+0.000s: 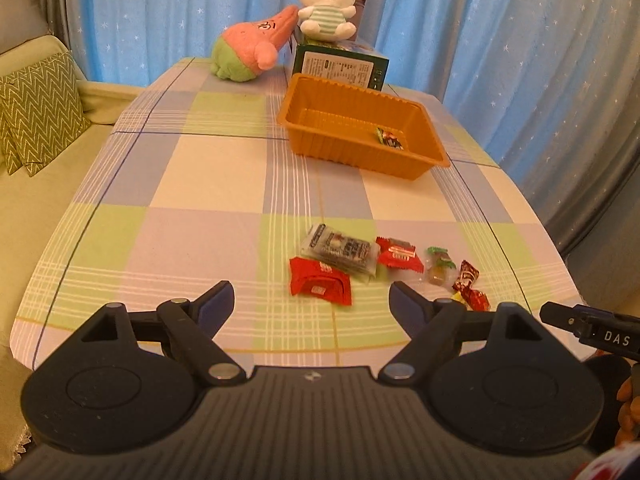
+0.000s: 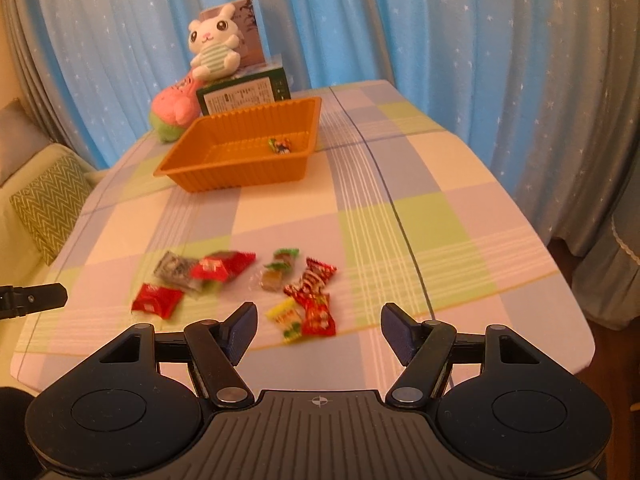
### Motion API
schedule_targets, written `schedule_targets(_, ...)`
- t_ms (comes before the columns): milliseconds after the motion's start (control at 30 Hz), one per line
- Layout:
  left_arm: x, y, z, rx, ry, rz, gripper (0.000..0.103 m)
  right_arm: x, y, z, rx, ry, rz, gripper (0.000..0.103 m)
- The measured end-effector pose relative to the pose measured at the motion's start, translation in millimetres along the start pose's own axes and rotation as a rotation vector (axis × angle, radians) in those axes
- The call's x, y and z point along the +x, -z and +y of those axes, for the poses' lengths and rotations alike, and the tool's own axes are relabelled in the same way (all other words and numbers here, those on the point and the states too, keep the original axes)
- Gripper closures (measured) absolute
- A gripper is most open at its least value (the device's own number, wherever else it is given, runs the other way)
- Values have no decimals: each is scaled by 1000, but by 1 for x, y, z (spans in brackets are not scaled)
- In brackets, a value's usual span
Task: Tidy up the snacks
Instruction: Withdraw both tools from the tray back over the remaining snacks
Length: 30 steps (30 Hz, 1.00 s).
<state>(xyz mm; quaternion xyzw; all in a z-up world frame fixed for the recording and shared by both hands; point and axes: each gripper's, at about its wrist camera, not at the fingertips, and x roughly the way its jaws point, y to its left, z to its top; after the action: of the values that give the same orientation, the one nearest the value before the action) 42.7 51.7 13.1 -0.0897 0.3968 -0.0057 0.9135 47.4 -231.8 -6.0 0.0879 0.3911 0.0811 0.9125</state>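
An orange tray (image 1: 424,120) (image 2: 188,152) stands at the middle of the checked table and holds one green-wrapped candy (image 1: 389,139) (image 2: 281,146). Several wrapped snacks lie near the table's front: a red packet (image 1: 320,285) (image 2: 156,300), a grey packet (image 1: 340,250) (image 2: 174,268), another red packet (image 1: 398,256) (image 2: 222,266), a green-topped candy (image 1: 440,266) (image 2: 278,270), red candies (image 1: 470,286) (image 2: 316,304) and a yellow candy (image 2: 286,316). My left gripper (image 1: 312,300) is open and empty just before the red packet. My right gripper (image 2: 318,328) is open and empty over the yellow and red candies.
A green box (image 1: 340,66) (image 2: 244,94) stands behind the tray with a white rabbit plush (image 1: 326,4) (image 2: 214,46) on it. A pink and green plush (image 1: 250,50) (image 2: 174,108) lies beside it. A sofa with a zigzag cushion (image 1: 38,108) is on the left. Blue curtains hang behind.
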Motion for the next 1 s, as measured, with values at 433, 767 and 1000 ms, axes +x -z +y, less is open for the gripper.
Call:
schedule_targets(433, 15, 5, -6, 22, -9, 34, 20, 18, 5, -3, 21, -8, 21, 35)
schedule_targets(767, 32, 4, -5, 21, -19, 59, 20, 37, 8, -10, 46, -7, 51, 35)
schedule_targets(1000, 48, 2, -6, 23, -24, 80, 20, 56, 4, -14, 52, -12, 68, 35)
